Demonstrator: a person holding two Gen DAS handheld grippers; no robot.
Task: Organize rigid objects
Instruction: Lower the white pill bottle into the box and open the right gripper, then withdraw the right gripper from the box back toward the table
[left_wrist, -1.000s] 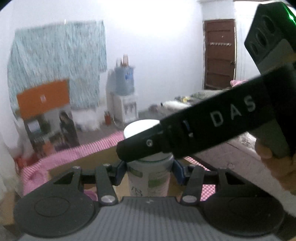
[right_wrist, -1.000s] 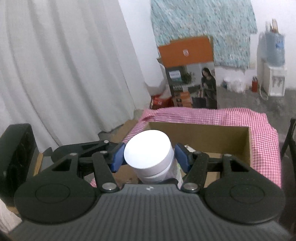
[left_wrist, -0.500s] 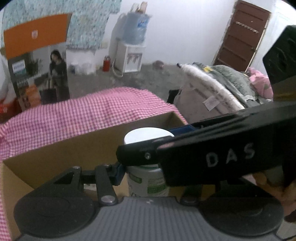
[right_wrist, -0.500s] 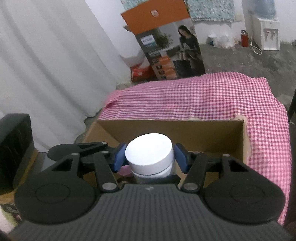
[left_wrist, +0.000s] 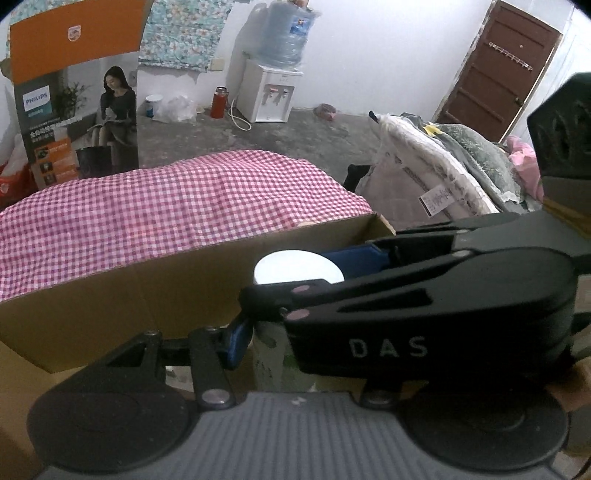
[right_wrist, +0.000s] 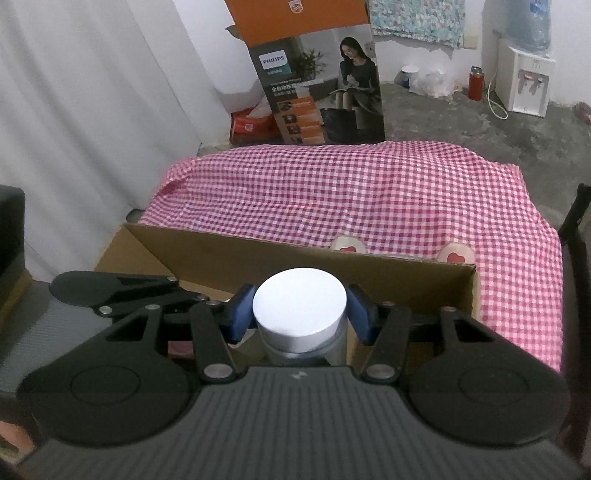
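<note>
A white-lidded jar (right_wrist: 300, 313) with a green and white label is held upright over an open cardboard box (right_wrist: 332, 266). My right gripper (right_wrist: 300, 314) is shut on the jar's lid, blue pads on both sides. In the left wrist view the jar (left_wrist: 295, 271) sits between my left gripper's fingers (left_wrist: 303, 332). Its left blue pad (left_wrist: 236, 341) is against the jar body below the lid. Its right finger is hidden behind the right gripper's black body (left_wrist: 424, 314), which crosses in front.
The box (left_wrist: 110, 306) sits on a table with a pink checked cloth (right_wrist: 351, 199). A tall Philips carton (right_wrist: 317, 74) stands behind the table. A water dispenser (left_wrist: 273, 74), a white curtain (right_wrist: 92, 110) and piled bedding (left_wrist: 461, 177) surround it.
Both grippers have tilted down and lowered the jar toward the box. The view has swung from the far wall to the table and box. Both still hold the jar.
</note>
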